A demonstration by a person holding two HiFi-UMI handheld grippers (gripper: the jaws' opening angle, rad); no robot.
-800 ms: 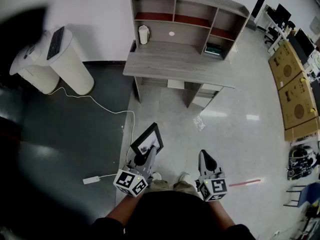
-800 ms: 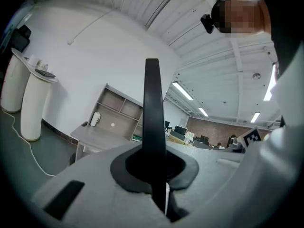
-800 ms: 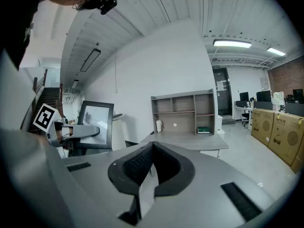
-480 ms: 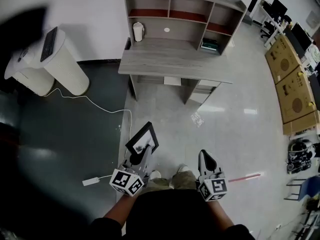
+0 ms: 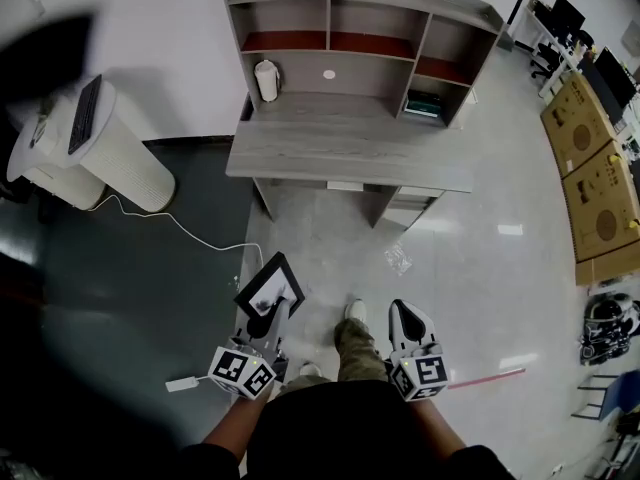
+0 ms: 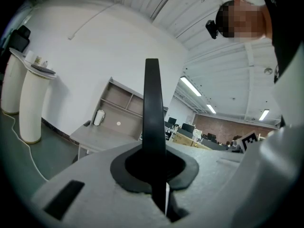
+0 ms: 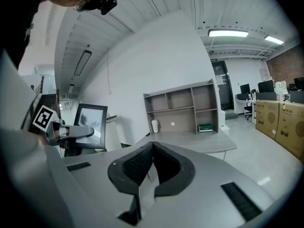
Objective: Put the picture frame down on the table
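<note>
The table (image 5: 350,158) stands ahead of me against the wall, with its shelf unit (image 5: 360,18) along the back edge. A canister (image 5: 265,80) sits at the tabletop's rear left, and books (image 5: 425,106) lie in the lower right compartment. Left of the table stand two drums (image 5: 115,143), and cardboard boxes (image 5: 590,138) line the far right. The picture frame (image 5: 268,290) sits between the jaws of my left gripper (image 5: 263,320), over the floor and well short of the table. My right gripper (image 5: 408,314) is beside it, apart.

- Left gripper (image 5: 268,315): pale grey shell, black jaw lining, a white cube (image 5: 241,371) with black square markers at its rear.
- Right gripper (image 5: 405,315): same grey shell, with its own marker cube (image 5: 422,375).
- Person: black top (image 5: 340,438), olive trousers (image 5: 352,340), white shoe (image 5: 355,309), small black head camera (image 7: 107,4).
</note>
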